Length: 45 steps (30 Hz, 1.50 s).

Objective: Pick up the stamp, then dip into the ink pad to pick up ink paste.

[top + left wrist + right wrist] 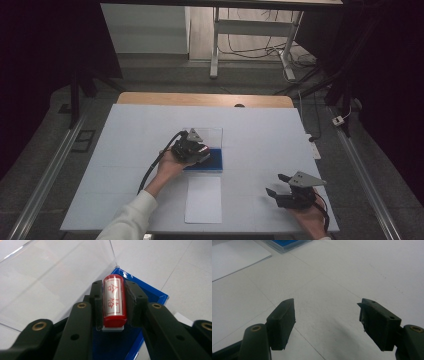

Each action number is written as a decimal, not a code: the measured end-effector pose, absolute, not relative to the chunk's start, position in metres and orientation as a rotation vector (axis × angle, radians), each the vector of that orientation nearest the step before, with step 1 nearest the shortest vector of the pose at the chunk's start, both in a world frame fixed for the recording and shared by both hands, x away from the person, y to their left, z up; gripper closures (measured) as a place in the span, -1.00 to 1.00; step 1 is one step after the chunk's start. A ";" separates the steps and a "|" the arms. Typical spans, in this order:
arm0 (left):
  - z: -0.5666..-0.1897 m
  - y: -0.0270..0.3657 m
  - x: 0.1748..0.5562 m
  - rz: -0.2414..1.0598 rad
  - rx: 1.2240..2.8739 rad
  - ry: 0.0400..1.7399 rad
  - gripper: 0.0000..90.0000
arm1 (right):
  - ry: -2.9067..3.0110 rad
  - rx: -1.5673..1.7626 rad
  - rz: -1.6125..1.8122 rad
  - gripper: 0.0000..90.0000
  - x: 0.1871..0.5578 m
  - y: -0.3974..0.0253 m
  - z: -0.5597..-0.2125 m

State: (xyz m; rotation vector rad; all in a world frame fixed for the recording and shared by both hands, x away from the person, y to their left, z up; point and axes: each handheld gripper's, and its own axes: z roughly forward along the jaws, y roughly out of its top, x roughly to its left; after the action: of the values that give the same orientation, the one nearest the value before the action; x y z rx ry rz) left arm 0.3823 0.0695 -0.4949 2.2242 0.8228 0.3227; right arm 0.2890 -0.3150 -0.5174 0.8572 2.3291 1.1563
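Tabletop (125, 150): white sheeting over a wooden top, wood edge showing along the far side. Lying on it: one blue pad (214, 161) in a clear case, lid (212, 136) raised, near the middle; one white paper sheet (203, 199) just in front of the pad, square to the near edge.

Over the blue ink pad (212, 159), the left gripper (113, 302), clamped on a red stamp (113, 298), has the upright clear lid (210, 136) blocking at 12 o'clock. Bare table (270, 145) lies at 3 o'clock; a white sheet (203, 199) lies flat at 6.
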 end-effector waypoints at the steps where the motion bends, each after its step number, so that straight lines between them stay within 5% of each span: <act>1: -0.495 0.070 0.382 0.323 2.225 0.821 0.56 | 2.330 0.857 1.156 -0.36 0.289 -0.315 -0.518; 30: -0.444 0.097 0.360 0.359 2.170 0.753 0.57 | 2.334 0.839 1.149 -0.36 0.289 -0.312 -0.517; 45: -0.452 0.092 0.363 0.372 2.202 0.760 0.57 | 2.335 0.840 1.144 -0.35 0.289 -0.312 -0.517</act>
State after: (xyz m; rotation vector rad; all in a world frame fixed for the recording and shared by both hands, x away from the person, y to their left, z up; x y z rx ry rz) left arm 0.3628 0.0917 -0.4518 2.2023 0.7604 0.3718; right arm 0.2891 -0.3122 -0.5172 0.8402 2.3350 1.1437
